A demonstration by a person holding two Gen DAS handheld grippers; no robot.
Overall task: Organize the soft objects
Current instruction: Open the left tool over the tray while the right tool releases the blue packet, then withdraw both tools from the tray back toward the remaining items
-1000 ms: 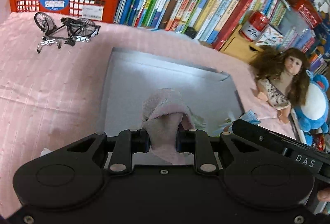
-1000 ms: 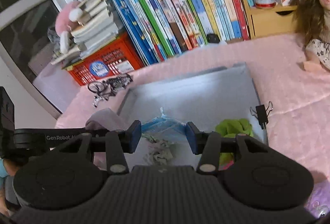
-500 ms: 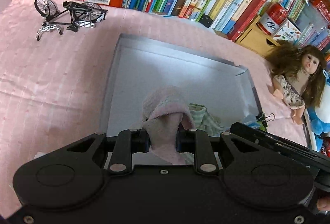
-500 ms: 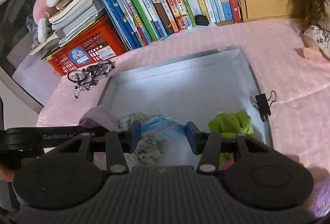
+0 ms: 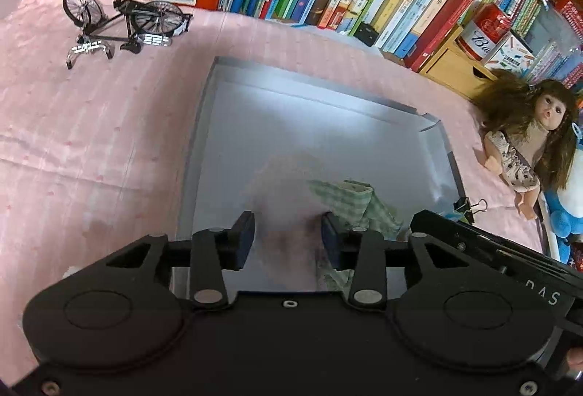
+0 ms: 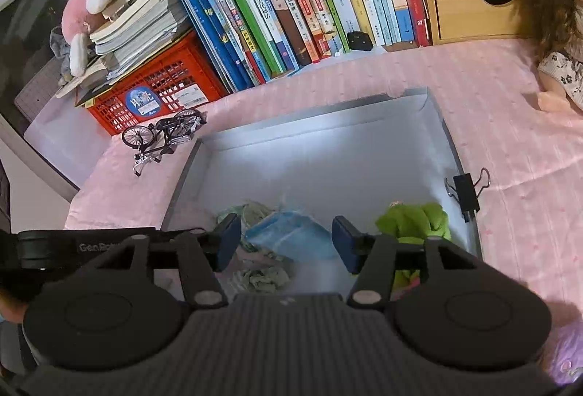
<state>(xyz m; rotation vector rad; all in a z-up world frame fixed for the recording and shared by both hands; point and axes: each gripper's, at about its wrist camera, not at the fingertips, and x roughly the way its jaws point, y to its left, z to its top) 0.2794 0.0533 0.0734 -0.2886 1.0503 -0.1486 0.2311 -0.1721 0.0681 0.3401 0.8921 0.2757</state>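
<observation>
Both sets of jaws have let go since a second ago: my left gripper (image 5: 287,238) was pinching the pink cloth (image 5: 288,177), my right gripper (image 6: 286,243) the blue mask (image 6: 291,235). Left jaws now spreading, pads clear of the cloth, which shows blurred just below them inside the grey tray (image 5: 328,126), against a green checked cloth (image 5: 349,199). Right jaws opening too; mask lies in the tray beneath them, a green plush (image 6: 415,221) at its right.
</observation>
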